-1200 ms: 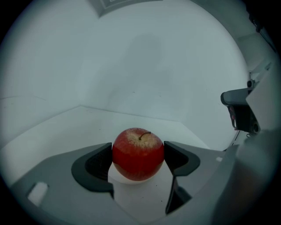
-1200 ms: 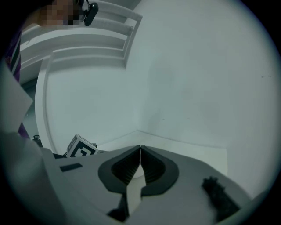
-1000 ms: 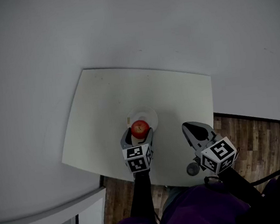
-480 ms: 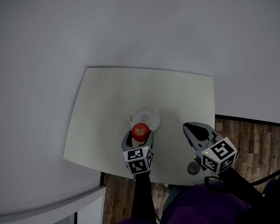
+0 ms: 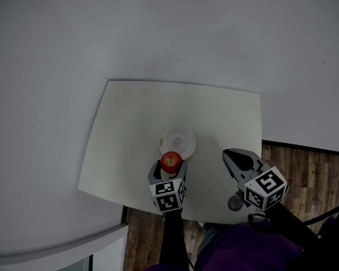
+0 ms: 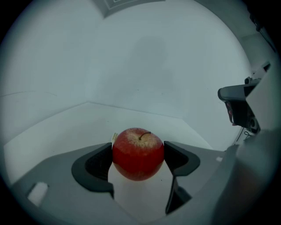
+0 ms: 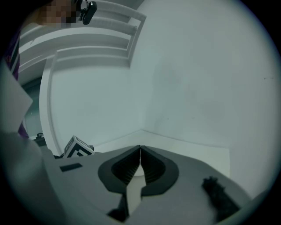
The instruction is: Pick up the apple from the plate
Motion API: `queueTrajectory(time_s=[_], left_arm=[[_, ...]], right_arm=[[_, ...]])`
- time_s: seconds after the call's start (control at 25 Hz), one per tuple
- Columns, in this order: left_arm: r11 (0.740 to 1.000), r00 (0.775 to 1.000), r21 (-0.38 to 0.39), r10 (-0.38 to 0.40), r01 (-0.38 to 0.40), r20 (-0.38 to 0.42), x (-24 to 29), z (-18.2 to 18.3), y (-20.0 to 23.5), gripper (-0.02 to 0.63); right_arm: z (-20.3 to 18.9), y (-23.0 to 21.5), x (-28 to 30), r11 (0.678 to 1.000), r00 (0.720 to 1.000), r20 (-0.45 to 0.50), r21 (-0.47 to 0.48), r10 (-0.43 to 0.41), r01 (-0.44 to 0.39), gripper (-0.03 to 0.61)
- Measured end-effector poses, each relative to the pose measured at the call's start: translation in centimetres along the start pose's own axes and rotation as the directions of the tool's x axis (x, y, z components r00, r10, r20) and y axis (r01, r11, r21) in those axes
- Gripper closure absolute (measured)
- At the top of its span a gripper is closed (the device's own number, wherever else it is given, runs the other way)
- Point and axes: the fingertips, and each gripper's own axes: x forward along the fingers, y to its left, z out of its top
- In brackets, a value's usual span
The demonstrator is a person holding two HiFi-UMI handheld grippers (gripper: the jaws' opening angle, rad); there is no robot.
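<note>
A red apple (image 5: 171,161) (image 6: 138,153) with a short stem sits clamped between the dark pads of my left gripper (image 5: 171,164) (image 6: 138,159), held above the table. The small white plate (image 5: 178,141) lies bare on the white table (image 5: 132,124), just beyond the apple. My right gripper (image 5: 236,156) (image 7: 140,165) hovers over the table's near right part, its jaws pressed together with nothing between them.
The table's near edge runs under both grippers, with wooden floor (image 5: 319,169) beyond it to the right. A white wall fills the far side. A small dark round object (image 5: 234,203) shows below the right gripper. A white ledge (image 5: 56,260) lies at the lower left.
The left gripper has drawn back toward me with the apple, off the plate, which now shows whole. The right gripper has stayed put.
</note>
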Motion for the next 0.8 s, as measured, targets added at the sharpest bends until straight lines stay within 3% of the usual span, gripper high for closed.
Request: queueTrajectory(time_s=[0.8], left_arm=[[1.000,0.999,-0.020,0.017,-0.018,-0.044,-1.0,-2.2,0.3,0.236]], right_arm=[[-0.3,0.6,-0.1,1.000,1.000,-0.008,-0.007,0.012,-0.012,0.568]])
